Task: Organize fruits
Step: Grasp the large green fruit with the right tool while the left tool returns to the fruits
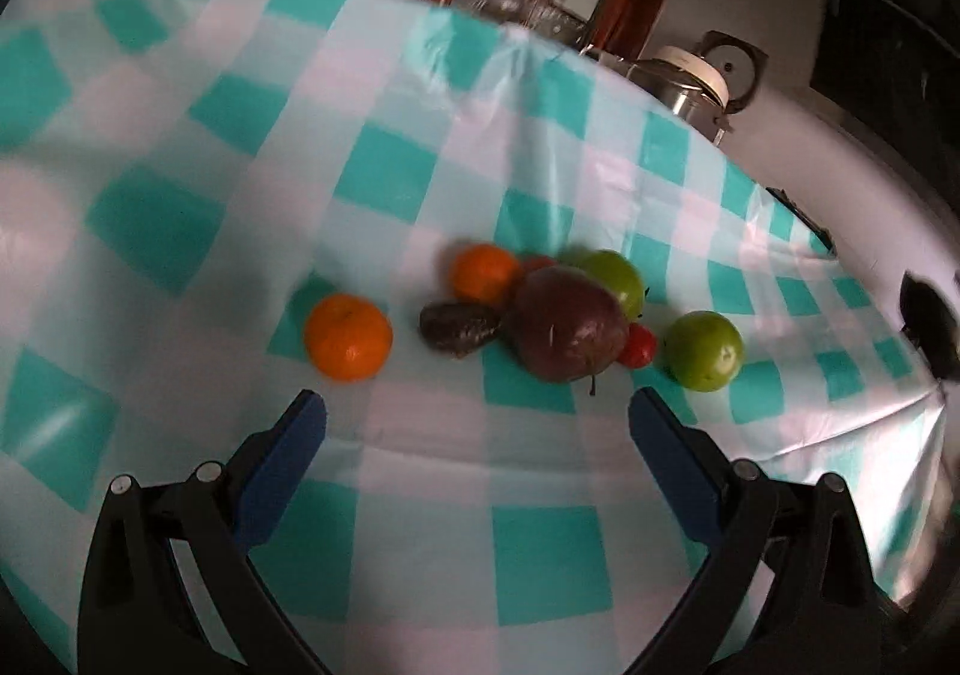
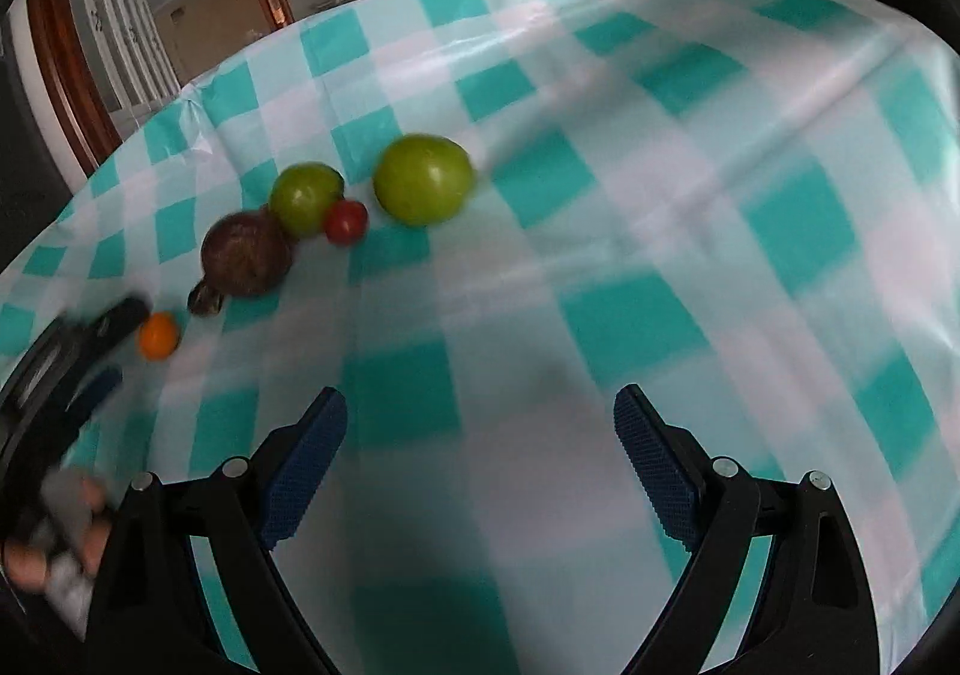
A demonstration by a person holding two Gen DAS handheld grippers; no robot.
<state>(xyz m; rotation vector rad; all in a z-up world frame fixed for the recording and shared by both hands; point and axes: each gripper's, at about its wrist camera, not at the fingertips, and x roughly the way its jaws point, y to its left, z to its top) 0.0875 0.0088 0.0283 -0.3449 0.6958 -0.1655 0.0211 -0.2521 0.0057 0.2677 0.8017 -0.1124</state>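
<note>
Tongs, both sets, stand released with nothing between the blue pads. Left gripper hovers low over the checked tablecloth, jaws spread wide. Right gripper is likewise spread and empty, over a bare stretch of cloth.

Fruit lies directly ahead of the left gripper, near its fingertips, in a loose row running across the view. Nearest the left finger is an orange, standing apart from the rest. Next along sits a small dark wrinkled fruit, its long axis roughly along the row, then a large dark red fruit touching or just beside it. Behind these are a second orange and a green fruit; a small red fruit is tucked against the dark red one. A second green fruit stands apart at the row's right end, ahead of the right finger.

From the right wrist view the same row lies well ahead and off to the left, with that apart green fruit closest to the right gripper.

Judgement: the left gripper is the nearer to the row as a whole; the first orange or the dark red fruit suits it. No bowl or tray is visible, so the destination cannot be told. Both views are blurred.
</note>
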